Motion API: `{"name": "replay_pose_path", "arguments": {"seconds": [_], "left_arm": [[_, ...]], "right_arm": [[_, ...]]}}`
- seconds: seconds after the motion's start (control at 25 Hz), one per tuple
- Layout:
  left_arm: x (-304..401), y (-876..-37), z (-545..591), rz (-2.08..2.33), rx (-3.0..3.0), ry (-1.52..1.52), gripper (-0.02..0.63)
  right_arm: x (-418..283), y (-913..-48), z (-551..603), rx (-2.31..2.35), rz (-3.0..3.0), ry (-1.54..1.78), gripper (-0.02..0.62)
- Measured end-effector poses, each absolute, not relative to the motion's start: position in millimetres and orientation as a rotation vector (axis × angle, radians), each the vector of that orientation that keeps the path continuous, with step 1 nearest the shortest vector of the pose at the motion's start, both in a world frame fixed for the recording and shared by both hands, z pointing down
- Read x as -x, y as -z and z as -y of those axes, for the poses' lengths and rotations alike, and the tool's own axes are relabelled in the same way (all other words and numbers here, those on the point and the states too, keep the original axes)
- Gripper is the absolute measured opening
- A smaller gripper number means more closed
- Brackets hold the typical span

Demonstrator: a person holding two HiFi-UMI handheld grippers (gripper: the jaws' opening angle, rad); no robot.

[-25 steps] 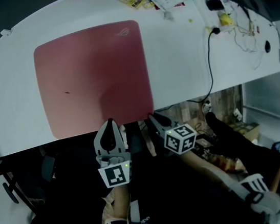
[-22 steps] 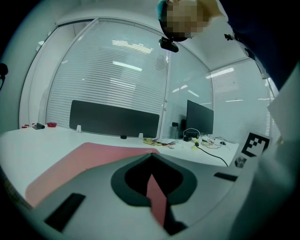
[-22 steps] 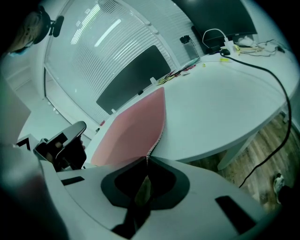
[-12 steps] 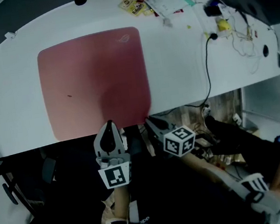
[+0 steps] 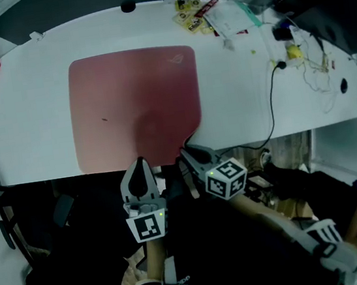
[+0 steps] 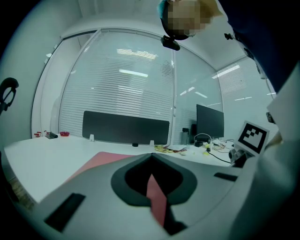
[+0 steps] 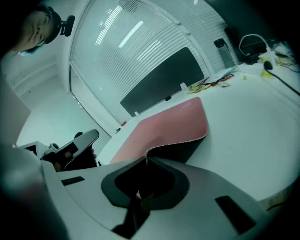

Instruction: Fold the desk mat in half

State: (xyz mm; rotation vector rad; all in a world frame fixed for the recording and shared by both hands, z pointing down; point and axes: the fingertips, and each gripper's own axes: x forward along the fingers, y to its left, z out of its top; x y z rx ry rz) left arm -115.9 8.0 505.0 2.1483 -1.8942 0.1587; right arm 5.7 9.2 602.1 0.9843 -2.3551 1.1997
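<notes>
Pinched the near edge of the pink desk mat [image 5: 135,105], lying on the tabletop [image 5: 238,97], in the clenched left tongs [image 5: 140,162] and the right tongs [image 5: 186,152] just closing onto it, grip points mostly hidden behind the jaws.

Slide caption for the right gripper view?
Right gripper shut on the near corner of the pink desk mat, corner raised off the white desk, black underside showing.
</notes>
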Motion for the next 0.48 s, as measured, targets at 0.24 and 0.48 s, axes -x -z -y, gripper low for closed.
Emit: {"name": "replay_pose_path", "arguments": {"seconds": [0.24,0.48], "left_arm": [[131.6,-494.8,-10.5,1.972,-2.112,-0.142,0.002],[145.8,-483.1,-12.8,2.044,-2.061,-0.116,0.002]], "right_arm": [[13.3,-584.0,10.0,-0.935,2.43,-1.107,0.015],[33.9,-570.5,24.1,-0.871,2.476,-1.07,0.014]]}}
